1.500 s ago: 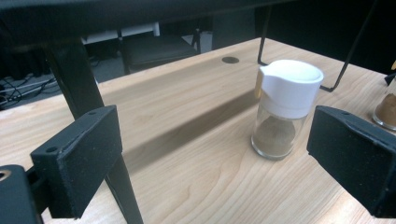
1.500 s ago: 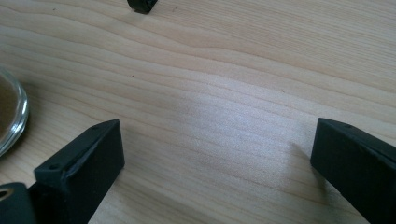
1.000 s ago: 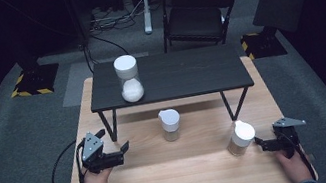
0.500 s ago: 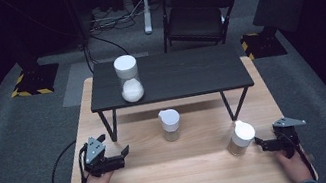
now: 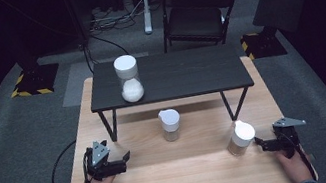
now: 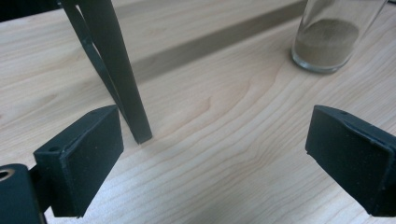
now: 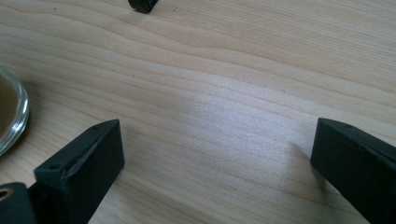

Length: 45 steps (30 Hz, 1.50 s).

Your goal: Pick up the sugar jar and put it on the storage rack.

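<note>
Three white-lidded glass jars stand here. The tallest jar (image 5: 128, 80), holding white powder, is on a black raised shelf (image 5: 183, 75). A smaller jar (image 5: 170, 124) stands mid-table, and in the left gripper view its brown powder (image 6: 329, 42) shows at top right. A third jar (image 5: 240, 137) stands at the right. My left gripper (image 5: 125, 162) rests low at the table's left, open and empty (image 6: 215, 158), pointing past a shelf leg (image 6: 116, 70). My right gripper (image 5: 260, 144) is open just right of the third jar, whose glass base (image 7: 9, 116) lies beyond its left jaw.
The wooden table (image 5: 191, 178) has bare boards in front between my hands. The shelf's black legs (image 5: 112, 126) stand on the wood; one foot (image 7: 142, 4) appears ahead of the right gripper. A black chair (image 5: 196, 17) and dark carpet lie beyond the table.
My left gripper has slid a little toward the table's front edge and slightly right. The right gripper and the jars have stayed put.
</note>
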{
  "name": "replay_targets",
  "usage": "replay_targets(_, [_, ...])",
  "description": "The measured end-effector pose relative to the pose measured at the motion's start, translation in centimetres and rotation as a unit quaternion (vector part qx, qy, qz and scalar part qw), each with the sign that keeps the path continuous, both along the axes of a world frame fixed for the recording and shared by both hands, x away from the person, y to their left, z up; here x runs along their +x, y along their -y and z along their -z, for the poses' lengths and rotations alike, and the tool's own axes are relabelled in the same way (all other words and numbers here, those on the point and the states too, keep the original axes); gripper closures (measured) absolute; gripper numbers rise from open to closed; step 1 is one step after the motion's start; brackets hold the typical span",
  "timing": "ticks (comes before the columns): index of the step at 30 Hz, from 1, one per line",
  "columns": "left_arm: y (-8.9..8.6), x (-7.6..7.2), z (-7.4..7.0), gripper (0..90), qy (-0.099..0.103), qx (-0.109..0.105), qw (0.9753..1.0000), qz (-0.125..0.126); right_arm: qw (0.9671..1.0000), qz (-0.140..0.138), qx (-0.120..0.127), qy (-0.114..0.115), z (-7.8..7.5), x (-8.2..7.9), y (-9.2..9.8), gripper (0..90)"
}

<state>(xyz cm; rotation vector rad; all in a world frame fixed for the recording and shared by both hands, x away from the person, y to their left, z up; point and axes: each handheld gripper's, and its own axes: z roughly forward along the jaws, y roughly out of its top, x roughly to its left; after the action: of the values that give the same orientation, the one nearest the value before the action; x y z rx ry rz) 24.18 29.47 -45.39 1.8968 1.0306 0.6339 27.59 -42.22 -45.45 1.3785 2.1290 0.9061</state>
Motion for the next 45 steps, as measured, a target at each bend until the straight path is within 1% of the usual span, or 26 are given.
replay_targets(2, [0.0, 0.1, 0.0, 3.8, -0.005, 0.001, 1.0, -0.001, 1.0, 0.0, 0.0, 0.0, 0.0, 0.0, 0.0, 2.5])
replay_targets(5, [0.3, 0.4, -0.2, 4.3, -0.022, 0.016, 0.9996, -0.009, 1.0, 0.0, 0.0, 0.0, 0.0, 0.0, 0.0, 2.5])
replay_targets(7, [0.2, 0.6, -0.1, 4.3, -0.03, 0.02, 0.9993, -0.011, 1.0, 0.0, 0.0, 0.0, 0.0, 0.0, 0.0, 2.5])
replay_targets(8, [0.2, 0.7, -0.1, 4.3, -0.036, 0.021, 0.999, -0.013, 1.0, 0.0, 0.0, 0.0, 0.0, 0.0, 0.0, 2.5])
replay_targets(15, [0.1, 1.1, 0.2, 4.3, -0.05, 0.02, 0.9985, -0.012, 1.0, 0.0, 0.0, 0.0, 0.0, 0.0, 0.0, 2.5])
replay_targets(16, [0.2, 1.2, 0.2, 4.3, -0.052, 0.024, 0.9983, -0.012, 1.0, 0.0, 0.0, 0.0, 0.0, 0.0, 0.0, 2.5])
replay_targets(18, [0.3, 1.4, 0.1, 4.4, -0.06, 0.029, 0.9977, -0.014, 1.0, 0.0, 0.0, 0.0, 0.0, 0.0, 0.0, 2.5])
replay_targets(19, [0.3, 1.4, 0.1, 4.4, -0.064, 0.027, 0.9974, -0.015, 1.0, 0.0, 0.0, 0.0, 0.0, 0.0, 0.0, 2.5])
replay_targets(21, [0.4, 1.7, 0.0, 4.4, -0.074, 0.029, 0.9967, -0.017, 1.0, 0.0, 0.0, 0.0, 0.0, 0.0, 0.0, 2.5])
replay_targets(25, [0.5, 2.0, 0.1, 4.4, -0.083, 0.036, 0.9958, -0.017, 1.0, 0.0, 0.0, 0.0, 0.0, 0.0, 0.0, 2.5])
replay_targets(30, [0.5, 2.3, 0.3, 4.4, -0.093, 0.035, 0.9949, -0.018, 1.0, 0.0, 0.0, 0.0, 0.0, 0.0, 0.0, 2.5])
replay_targets(34, [0.8, 2.6, 0.3, 4.4, -0.103, 0.047, 0.9935, -0.017, 1.0, 0.0, 0.0, 0.0, 0.0, 0.0, 0.0, 2.5])
replay_targets(39, [1.1, 2.9, 0.2, 4.4, -0.111, 0.055, 0.9921, -0.015, 1.0, 0.0, 0.0, 0.0, 0.0, 0.0, 0.0, 2.5])
replay_targets(41, [1.1, 3.0, 0.2, 4.4, -0.111, 0.056, 0.9921, -0.014, 1.0, 0.0, 0.0, 0.0, 0.0, 0.0, 0.0, 2.5])
replay_targets(43, [1.2, 3.1, 0.1, 4.4, -0.118, 0.059, 0.9912, -0.016, 1.0, 0.0, 0.0, 0.0, 0.0, 0.0, 0.0, 2.5])
replay_targets(45, [1.2, 3.2, 0.1, 4.3, -0.121, 0.057, 0.9909, -0.018, 1.0, 0.0, 0.0, 0.0, 0.0, 0.0, 0.0, 2.5])
